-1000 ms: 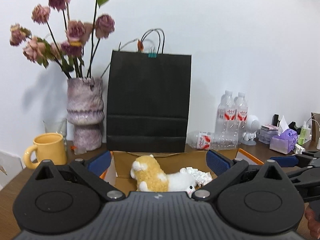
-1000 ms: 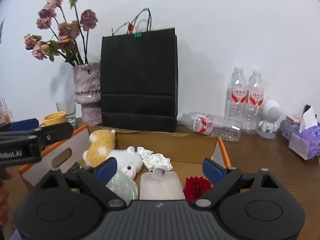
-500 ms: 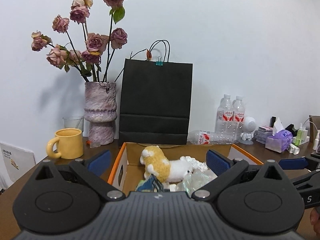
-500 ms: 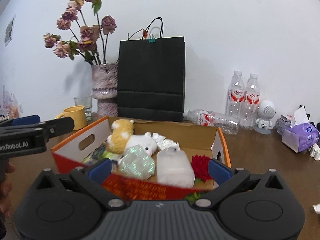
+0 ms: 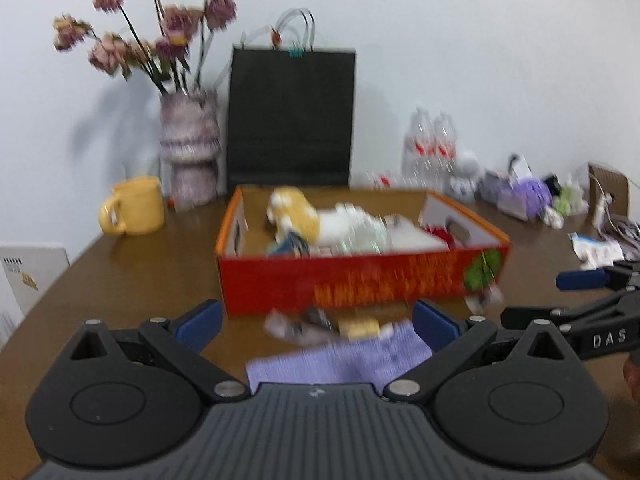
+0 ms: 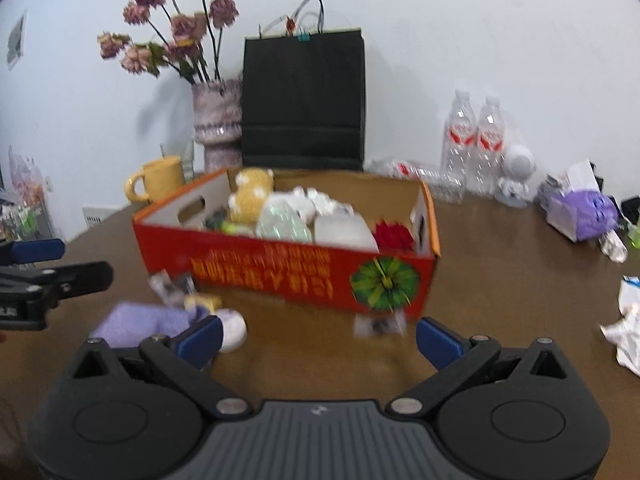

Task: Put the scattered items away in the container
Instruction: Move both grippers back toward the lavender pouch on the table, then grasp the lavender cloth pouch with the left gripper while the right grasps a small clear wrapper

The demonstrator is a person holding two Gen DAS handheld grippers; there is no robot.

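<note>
The container is a red cardboard box (image 5: 360,280) (image 6: 260,268) with an orange rim. It holds a yellow and white plush toy (image 6: 250,196), a red rose (image 6: 394,236), a white pouch and crumpled foil. On the table in front of it lie a purple cloth (image 5: 340,356) (image 6: 136,322), a small yellow item (image 5: 358,326), small packets (image 6: 172,284) and a white round thing (image 6: 232,330). Another little packet (image 6: 380,326) lies by the box's green emblem. My left gripper (image 5: 318,322) is open above the purple cloth. My right gripper (image 6: 319,339) is open and holds nothing.
Behind the box stand a yellow mug (image 5: 136,210), a vase of dried flowers (image 5: 190,152), a black paper bag (image 5: 290,116) and water bottles (image 6: 476,148). A purple tissue pack (image 6: 580,212) and crumpled papers (image 6: 628,332) lie to the right.
Both grippers have drawn back from over the box, so its red front wall and the items on the table before it have come into view.
</note>
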